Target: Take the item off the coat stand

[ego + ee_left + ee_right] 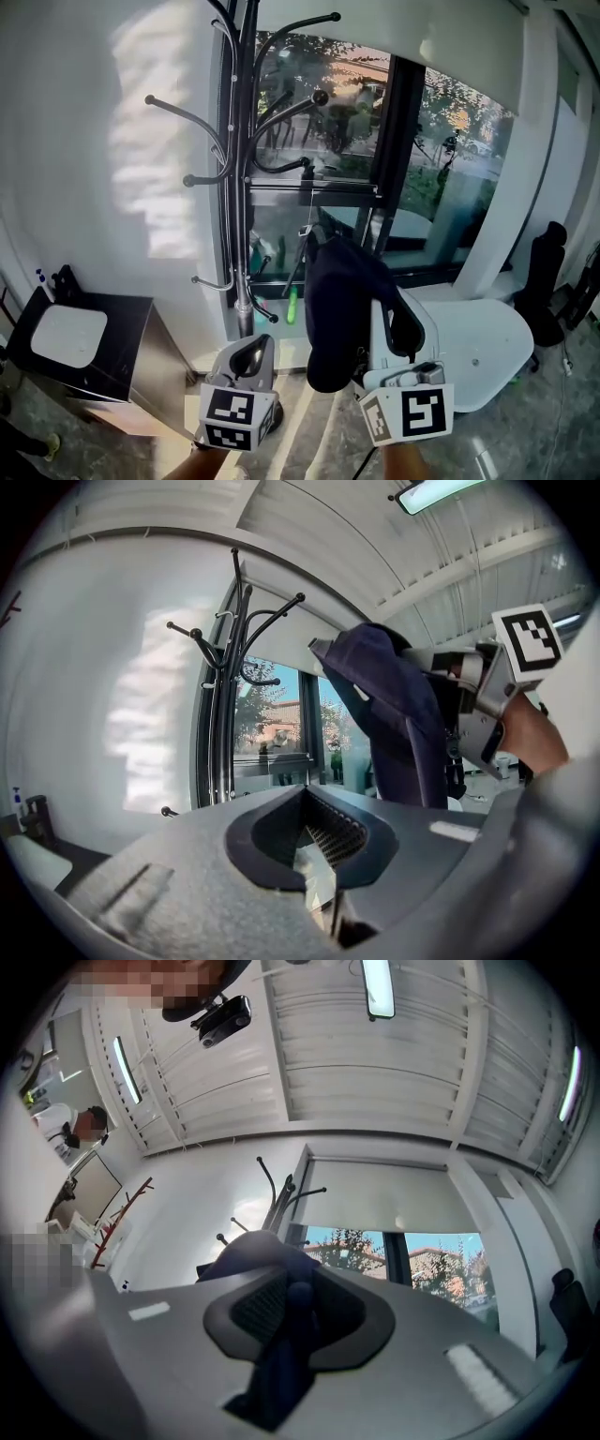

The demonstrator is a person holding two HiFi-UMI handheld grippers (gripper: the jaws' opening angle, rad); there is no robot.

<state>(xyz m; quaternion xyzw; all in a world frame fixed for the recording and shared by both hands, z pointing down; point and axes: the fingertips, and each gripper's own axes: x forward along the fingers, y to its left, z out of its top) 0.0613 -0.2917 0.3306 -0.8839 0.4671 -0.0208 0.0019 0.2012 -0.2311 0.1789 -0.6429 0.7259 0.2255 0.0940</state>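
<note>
Coat stand (pixel 236 187) standing left of centre, upper hooks showing bare. Left gripper (pixel 248 354) hovering low beside pole, jaws slightly apart, gripping nothing. Dark blue fabric item (pixel 342 309) hanging free, right of pole, touching no hook. Right gripper (pixel 291 1302) pinching item's fabric between partly closed jaws. Step: lift-off seeming done. Next: keeping pinch firm, steering item clear of lower hooks.

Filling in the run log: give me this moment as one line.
right gripper: shut on dark blue garment | left gripper: open, empty | coat stand: garment hangs clear of it
</note>
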